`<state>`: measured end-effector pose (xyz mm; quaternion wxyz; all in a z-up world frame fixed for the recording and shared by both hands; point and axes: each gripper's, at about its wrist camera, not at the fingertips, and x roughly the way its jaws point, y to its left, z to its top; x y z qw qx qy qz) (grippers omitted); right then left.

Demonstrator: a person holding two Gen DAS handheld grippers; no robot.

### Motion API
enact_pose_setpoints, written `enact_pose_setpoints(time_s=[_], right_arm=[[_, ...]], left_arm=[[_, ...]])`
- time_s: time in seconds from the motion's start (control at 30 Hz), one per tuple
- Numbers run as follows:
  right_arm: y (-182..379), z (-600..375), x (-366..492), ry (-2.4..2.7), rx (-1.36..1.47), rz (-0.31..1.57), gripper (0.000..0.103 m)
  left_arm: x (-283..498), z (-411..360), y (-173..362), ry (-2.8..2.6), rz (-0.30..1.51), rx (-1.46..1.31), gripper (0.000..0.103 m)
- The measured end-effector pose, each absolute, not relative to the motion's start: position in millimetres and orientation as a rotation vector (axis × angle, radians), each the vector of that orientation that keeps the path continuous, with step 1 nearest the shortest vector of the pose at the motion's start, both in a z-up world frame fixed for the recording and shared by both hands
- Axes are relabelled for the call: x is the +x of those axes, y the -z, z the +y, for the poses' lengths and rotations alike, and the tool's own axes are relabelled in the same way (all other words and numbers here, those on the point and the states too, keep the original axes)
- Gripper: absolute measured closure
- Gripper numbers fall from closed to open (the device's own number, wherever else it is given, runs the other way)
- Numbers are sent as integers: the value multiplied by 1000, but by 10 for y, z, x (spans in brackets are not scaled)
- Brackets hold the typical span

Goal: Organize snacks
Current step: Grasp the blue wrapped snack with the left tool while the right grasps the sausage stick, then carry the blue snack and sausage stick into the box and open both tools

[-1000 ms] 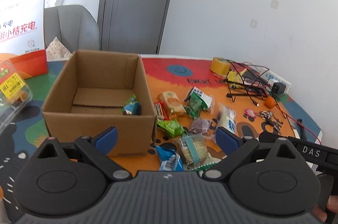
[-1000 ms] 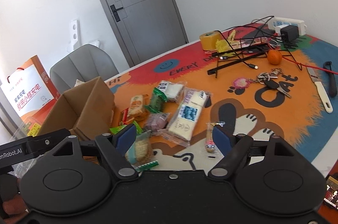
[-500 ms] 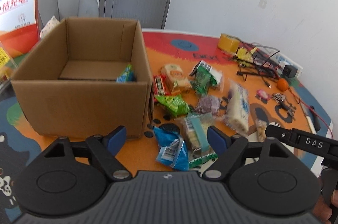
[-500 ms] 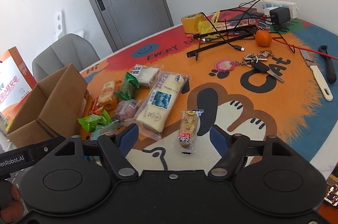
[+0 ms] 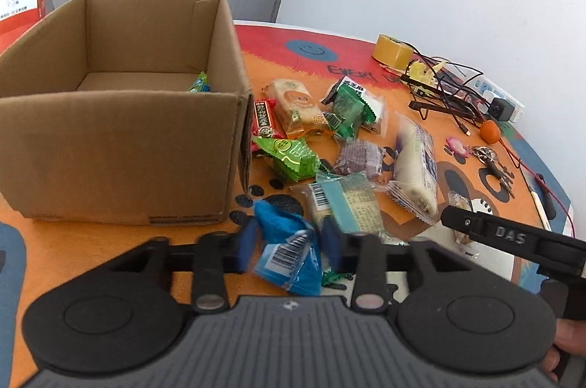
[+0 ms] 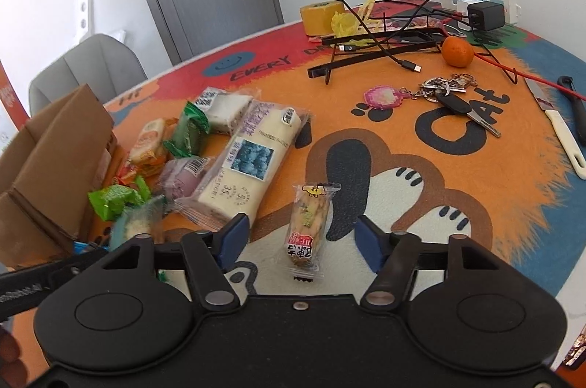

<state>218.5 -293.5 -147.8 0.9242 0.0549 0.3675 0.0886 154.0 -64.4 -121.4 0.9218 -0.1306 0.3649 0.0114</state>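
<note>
Left hand-held gripper (image 5: 287,243), jaws just closing, clenches blue packet (image 5: 289,256) beside cardboard box (image 5: 121,146), ready for boxing. Right hand-held gripper (image 6: 302,241), closing, straddles biscuit stick (image 6: 307,223) untouched, farther from box.

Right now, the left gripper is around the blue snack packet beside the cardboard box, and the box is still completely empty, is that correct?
Not quite. The left gripper, whose jaws have just been closing, does have the blue snack packet between its pads, beside the cardboard box. But the box is not empty: the left wrist view shows a green and blue packet already inside.
</note>
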Motion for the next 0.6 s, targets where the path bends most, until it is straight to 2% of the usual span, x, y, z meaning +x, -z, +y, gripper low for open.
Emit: enact_pose_setpoints(time_s=[0.1, 0.13, 0.53, 0.6], right_arm=[[1473, -2888, 2194, -153, 56, 757, 76], [1467, -2893, 2194, -155, 56, 761, 82], [1395, -2957, 2075, -159, 81, 747, 83], [1379, -2954, 2083, -169, 95, 752, 80]], left_arm=[[1532, -646, 1200, -13, 756, -273, 73], [1524, -641, 1199, -11, 756, -277, 74], [1391, -599, 1110, 5, 715, -298, 74], [1371, -572, 1094, -1, 708, -302, 74]])
